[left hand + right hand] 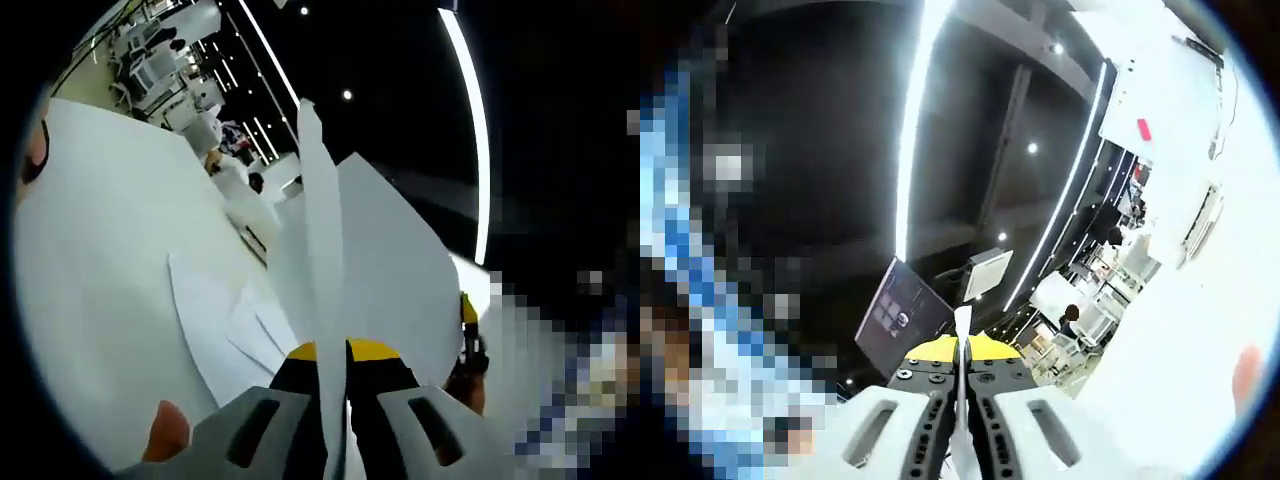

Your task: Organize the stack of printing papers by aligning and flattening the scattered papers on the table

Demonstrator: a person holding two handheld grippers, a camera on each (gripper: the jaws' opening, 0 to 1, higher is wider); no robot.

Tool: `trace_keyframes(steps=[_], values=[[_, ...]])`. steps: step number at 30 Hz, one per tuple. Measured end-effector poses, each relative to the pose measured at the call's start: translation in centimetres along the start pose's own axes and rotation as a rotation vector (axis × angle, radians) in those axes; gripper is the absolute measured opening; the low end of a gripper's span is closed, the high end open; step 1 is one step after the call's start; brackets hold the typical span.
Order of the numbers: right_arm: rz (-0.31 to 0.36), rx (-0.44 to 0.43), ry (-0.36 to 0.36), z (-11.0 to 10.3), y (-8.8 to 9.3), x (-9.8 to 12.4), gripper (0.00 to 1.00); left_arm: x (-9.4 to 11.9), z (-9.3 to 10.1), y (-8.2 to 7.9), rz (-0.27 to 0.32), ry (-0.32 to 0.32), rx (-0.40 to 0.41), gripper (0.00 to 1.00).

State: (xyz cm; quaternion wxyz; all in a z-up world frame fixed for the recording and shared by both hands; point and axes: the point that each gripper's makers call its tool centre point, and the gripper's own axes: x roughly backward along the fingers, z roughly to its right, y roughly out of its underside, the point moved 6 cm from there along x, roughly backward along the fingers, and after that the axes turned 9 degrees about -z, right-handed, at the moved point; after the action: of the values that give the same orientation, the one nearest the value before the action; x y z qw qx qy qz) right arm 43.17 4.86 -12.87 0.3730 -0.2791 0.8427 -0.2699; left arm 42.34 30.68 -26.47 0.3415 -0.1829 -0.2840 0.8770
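Both tongs are clamped on paper, and both are tipped well up toward the ceiling lights. My reading: the sheaf has been lifted on edge so its sheets can be squared before being laid flat.

Left tongs (333, 365): jaws pinched narrow on the papers (385, 270), which rise edge-on from between the yellow tips. Several sheets fan apart above the grip, one thin edge standing tallest, broader leaves splaying to either side. They are not aligned; corners sit at different heights.

Behind and to the left in the left gripper view lies the white surface (95, 250), with a few loose sheets (215, 325) lying on it, overlapping and askew.

Right tongs (962, 372): jaws pressed together on a thin white paper edge (962, 322) that pokes just past the tips. Whether this is the same sheaf, I cannot tell.

The paper is plain white, thin and limp-looking, bowing where unsupported. It will likely slip and fan unless held firmly.
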Motion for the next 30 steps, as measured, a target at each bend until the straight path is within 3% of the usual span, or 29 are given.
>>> trace_keyframes(steps=[8, 21, 30], values=[[0.016, -0.038, -0.012, 0.0, -0.2, 0.9, 0.0, -0.1, 0.3, -0.1, 0.024, 0.028, 0.016, 0.06], [0.013, -0.102, 0.04, 2.6, 1.2, 2.1, 0.0, -0.4, 0.6, -0.3, 0.047, 0.092, 0.054, 0.1], [0.0, -0.191, -0.038, 2.1, 2.8, 2.6, 0.0, -0.2, 0.0, -0.8, 0.084, 0.116, 0.129, 0.1]])
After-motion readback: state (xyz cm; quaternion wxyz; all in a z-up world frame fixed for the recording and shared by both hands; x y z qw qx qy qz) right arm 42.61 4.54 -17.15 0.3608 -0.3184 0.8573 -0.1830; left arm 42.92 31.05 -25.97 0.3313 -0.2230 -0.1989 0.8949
